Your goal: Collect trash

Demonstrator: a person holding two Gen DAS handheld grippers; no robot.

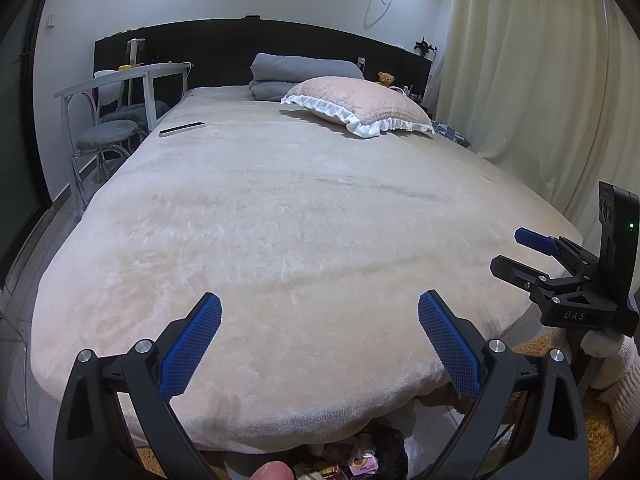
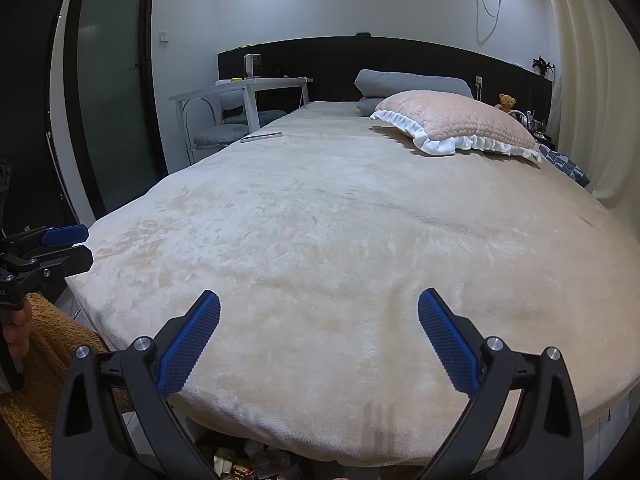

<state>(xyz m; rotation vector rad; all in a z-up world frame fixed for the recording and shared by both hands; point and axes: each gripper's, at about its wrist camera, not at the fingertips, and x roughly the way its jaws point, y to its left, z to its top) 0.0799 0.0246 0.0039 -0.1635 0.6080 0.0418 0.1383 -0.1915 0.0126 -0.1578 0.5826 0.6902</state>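
My left gripper [image 1: 320, 304] is open and empty, held above the foot of a bed with a beige fleece blanket [image 1: 280, 220]. My right gripper [image 2: 319, 303] is also open and empty over the same bed [image 2: 360, 220]. The right gripper shows at the right edge of the left wrist view [image 1: 508, 252]; the left gripper shows at the left edge of the right wrist view [image 2: 80, 246]. A dark bin with wrappers and other trash [image 1: 352, 460] sits on the floor below the bed's foot, partly hidden; it also shows in the right wrist view [image 2: 248, 464].
A pink pillow with a white frill [image 1: 360, 104] and a folded grey quilt [image 1: 300, 76] lie at the headboard end. A slim white remote [image 1: 182, 129] lies at the bed's left edge. A white desk and grey-cushioned chairs [image 1: 108, 128] stand left. Cream curtains [image 1: 540, 80] hang right.
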